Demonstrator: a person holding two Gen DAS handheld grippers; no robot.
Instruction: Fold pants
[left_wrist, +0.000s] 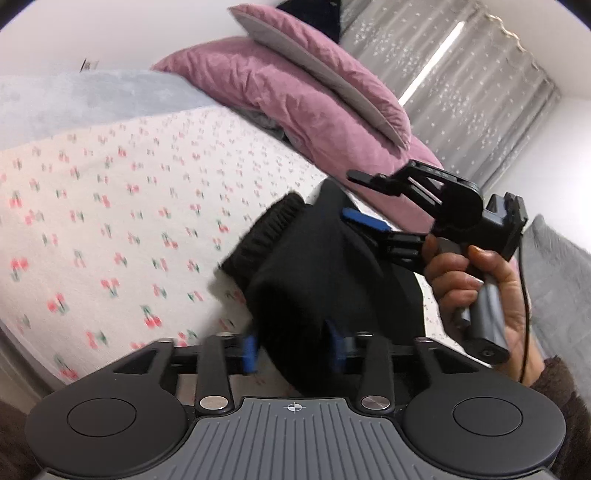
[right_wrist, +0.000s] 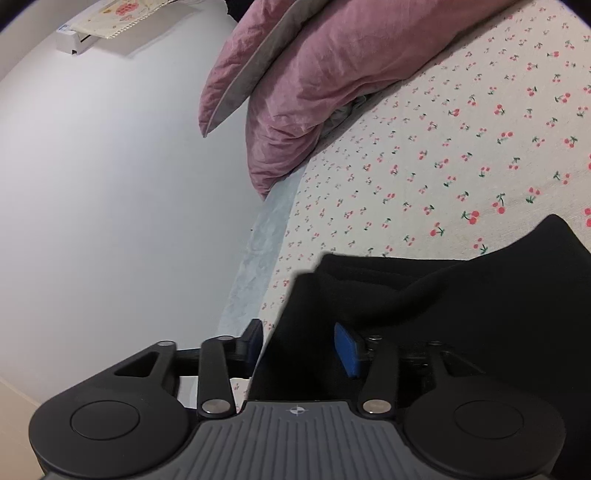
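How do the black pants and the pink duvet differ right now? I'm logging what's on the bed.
The black pants are gripped by both the left gripper and right gripper; the pink duvet lies untouched. The pants are plain black with a ribbed cuff, the duvet crumpled pink with grey lining. Both are on the cherry-print sheet.

Left gripper (left_wrist: 293, 347) and right gripper (right_wrist: 301, 347), jaws clamped on cloth.

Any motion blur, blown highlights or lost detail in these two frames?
Left wrist view: cherry-print sheet smeared by motion blur, curtain gap blown out, black pants nearly featureless. Right wrist view: sharper, sheet cherries crisp, pants again a dark mass; fisheye bends the wall edge.
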